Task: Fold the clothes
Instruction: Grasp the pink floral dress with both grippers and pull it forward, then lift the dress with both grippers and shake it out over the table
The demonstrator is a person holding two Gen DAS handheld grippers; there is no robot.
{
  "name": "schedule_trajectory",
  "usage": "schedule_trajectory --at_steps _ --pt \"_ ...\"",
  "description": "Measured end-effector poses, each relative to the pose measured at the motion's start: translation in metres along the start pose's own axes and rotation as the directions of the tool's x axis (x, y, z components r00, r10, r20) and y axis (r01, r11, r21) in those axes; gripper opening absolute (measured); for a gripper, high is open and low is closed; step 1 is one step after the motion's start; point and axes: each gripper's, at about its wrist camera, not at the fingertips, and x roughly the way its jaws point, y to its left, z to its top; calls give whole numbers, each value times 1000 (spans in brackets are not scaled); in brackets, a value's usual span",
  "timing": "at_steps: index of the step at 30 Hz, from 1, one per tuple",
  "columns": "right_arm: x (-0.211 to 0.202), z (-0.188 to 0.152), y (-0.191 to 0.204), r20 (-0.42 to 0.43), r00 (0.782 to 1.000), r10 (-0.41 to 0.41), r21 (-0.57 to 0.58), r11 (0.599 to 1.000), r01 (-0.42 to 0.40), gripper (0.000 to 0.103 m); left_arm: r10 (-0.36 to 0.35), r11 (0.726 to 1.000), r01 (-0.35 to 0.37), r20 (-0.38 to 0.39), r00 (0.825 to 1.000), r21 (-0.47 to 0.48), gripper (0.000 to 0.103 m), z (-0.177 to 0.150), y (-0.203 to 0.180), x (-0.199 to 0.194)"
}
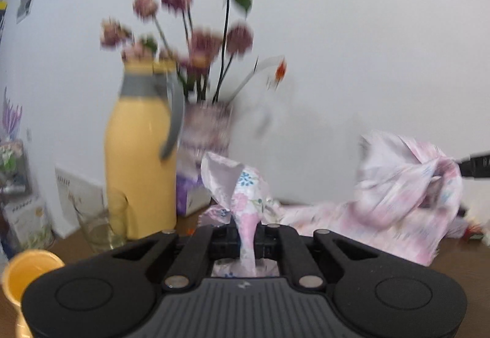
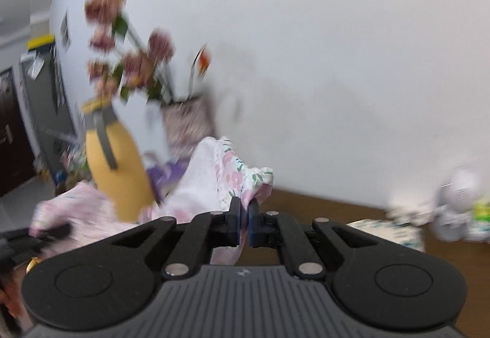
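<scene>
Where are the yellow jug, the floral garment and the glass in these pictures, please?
yellow jug (image 1: pixel 137 160), left wrist view, on its body.
floral garment (image 2: pixel 226 166), right wrist view, on the raised fold.
glass (image 1: pixel 101 224), left wrist view, on its side.

Jug (image 1: pixel 139 154) on table (image 1: pixel 190 220), vase (image 1: pixel 208 129) right behind it, glass (image 1: pixel 102 226) in front, cloth (image 1: pixel 398 200) rightward.

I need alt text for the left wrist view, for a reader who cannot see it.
The left gripper is shut on a fold of pink floral cloth lifted above a wooden table. Behind stand a yellow jug and blurred flowers; the right gripper grips the cloth's far end.
</scene>
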Motion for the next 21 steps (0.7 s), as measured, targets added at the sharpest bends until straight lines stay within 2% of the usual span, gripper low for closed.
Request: schedule_trajectory --at_steps 2,4,7,10,12,13,14,15,16,17,18,19,20,21 --pt "-39 -9 -9 15 1000 -6 20 1000 5 4 -45 999 45 12 999 3 4 -1 -3 -29" --pt "-71 -31 -16 -6 1000 -6 34 999 7 4 -93 996 93 -5 996 15 4 -14 -12 -53" --pt "-107 -80 -17 -72 997 -31 41 999 34 4 -149 987 153 -91 985 38 4 -56 -31 -82" --pt "-131 -143 -25 -193 979 -69 65 994 83 4 -186 980 196 -229 955 19 4 -107 -49 -97" --pt "-144 -185 -34 -294 953 -67 126 986 109 6 -196 979 202 -309 931 -12 9 -131 -54 -103" --pt "-151 -202 -38 -336 939 -70 149 981 126 13 -191 981 195 -330 925 -20 12 -136 -55 -105" --pt "-159 -212 -42 -360 929 -89 161 975 156 28 -186 982 189 -350 918 -27 23 -142 -56 -108" --pt "-167 -221 -46 -374 921 -111 167 968 185 40 -182 983 182 -371 911 -35 43 -147 -57 -110" --pt "-177 -220 -46 -346 927 -143 157 965 208 56 -177 984 175 -378 909 -39 53 -149 -58 -113" --pt "-188 -219 -46 -315 934 -169 147 963 224 58 -166 986 165 -353 921 -33 68 -142 -58 -117" --pt "-197 -211 -43 -273 947 -170 135 968 212 58 -149 988 150 -322 935 -21 78 -133 -60 -120" --pt "-203 -203 -39 -242 958 -153 121 975 187 60 -134 990 139 -297 946 -5 82 -124 -63 -121" --pt "-204 -197 -32 -224 966 -128 100 983 153 69 -123 990 135 -288 950 25 86 -115 -67 -117" --pt "-200 -188 -20 -218 972 -92 63 992 108 74 -110 989 133 -289 951 59 88 -109 -74 -112"
